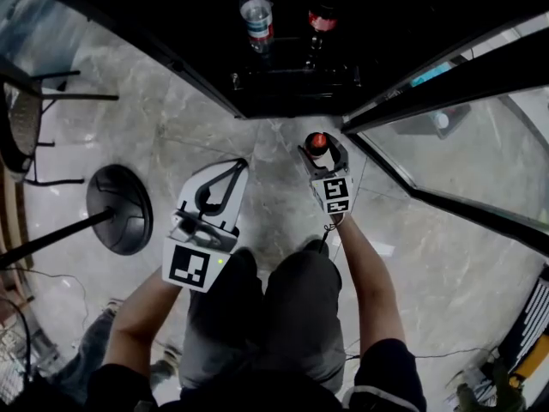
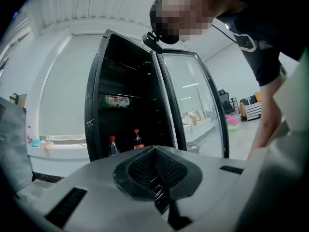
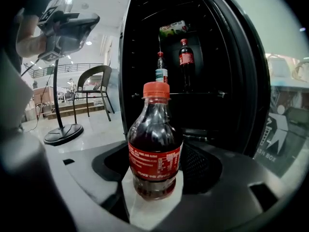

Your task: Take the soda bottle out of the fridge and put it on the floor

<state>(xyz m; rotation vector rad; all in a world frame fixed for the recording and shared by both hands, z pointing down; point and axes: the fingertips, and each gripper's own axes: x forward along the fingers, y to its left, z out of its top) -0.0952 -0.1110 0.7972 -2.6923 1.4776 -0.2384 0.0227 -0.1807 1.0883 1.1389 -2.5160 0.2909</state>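
From my head camera I look down at a shiny grey stone floor (image 1: 257,144) with pale swirls in it. My right gripper (image 1: 323,148) is squeezing the soda bottle (image 1: 317,142). From up here I see mostly its round red cap. The bottle is out of the fridge (image 1: 292,84), in front of its open mouth and above the floor. My left gripper (image 1: 230,178) is white plastic, and its black jaws meet in a point like a teardrop. Inside the dark fridge a clear bottle (image 1: 256,14) and a dark bottle (image 1: 322,14) stand side by side, both with red caps. A glass door (image 1: 455,144) swings out on my right. A round black stand (image 1: 120,209) sits on the floor on my left.

From my left gripper view, the bumpy black jaws of the left gripper (image 2: 155,153) are pressed together with nothing between them. This view shows the whole tall fridge (image 2: 96,105), which my head camera does not.

From my right gripper view, the soda bottle (image 3: 153,144) stands upright between the jaws of the right gripper (image 3: 154,167), which press on its sides. Only here can I see its brown drink, its red label and its smooth round shoulders. A curved chair (image 3: 94,86) stands beside the fridge.
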